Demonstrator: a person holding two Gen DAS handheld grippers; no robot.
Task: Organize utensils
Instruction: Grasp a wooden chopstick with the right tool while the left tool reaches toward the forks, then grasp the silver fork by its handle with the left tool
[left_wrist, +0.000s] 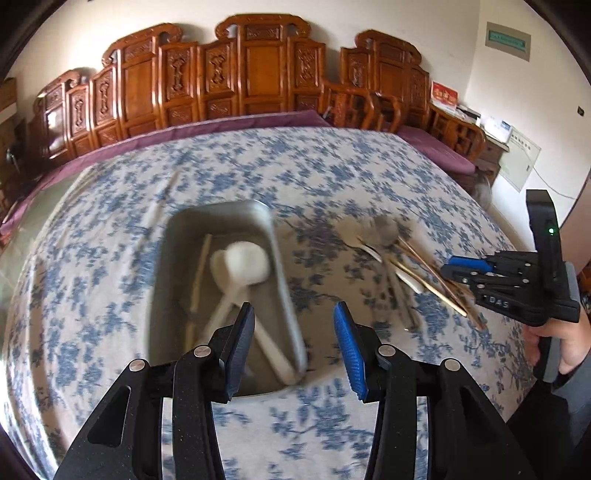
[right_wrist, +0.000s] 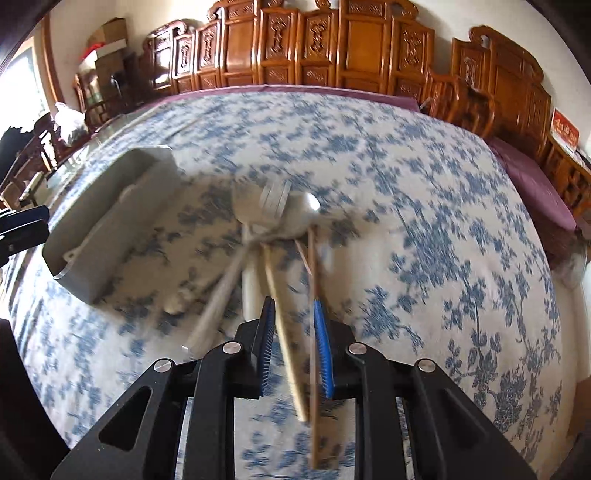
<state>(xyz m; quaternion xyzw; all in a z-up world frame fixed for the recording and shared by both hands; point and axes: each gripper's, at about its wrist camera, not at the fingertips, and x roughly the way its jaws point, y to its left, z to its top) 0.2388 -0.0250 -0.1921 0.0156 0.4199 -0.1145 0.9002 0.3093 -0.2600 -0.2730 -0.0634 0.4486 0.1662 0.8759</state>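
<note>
Wooden chopsticks (right_wrist: 291, 354) lie between the right claw's (right_wrist: 293, 345) parted fingers (blurred); the left claw (left_wrist: 293, 349), agape, hovers near the metal tray (left_wrist: 173, 258).

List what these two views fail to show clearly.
- Right wrist view: whether the right gripper clamps the chopsticks between its pads; motion blur.
- Right wrist view: the tray contents; its near wall hides them.
- Left wrist view: the loose utensil pile count; blurred, overlapping.
- Left wrist view: the white spoon handle end; the left gripper finger covers it.

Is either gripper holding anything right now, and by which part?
Left gripper is open and empty. Right gripper brackets two chopsticks near their ends; a firm grip cannot be told.
</note>
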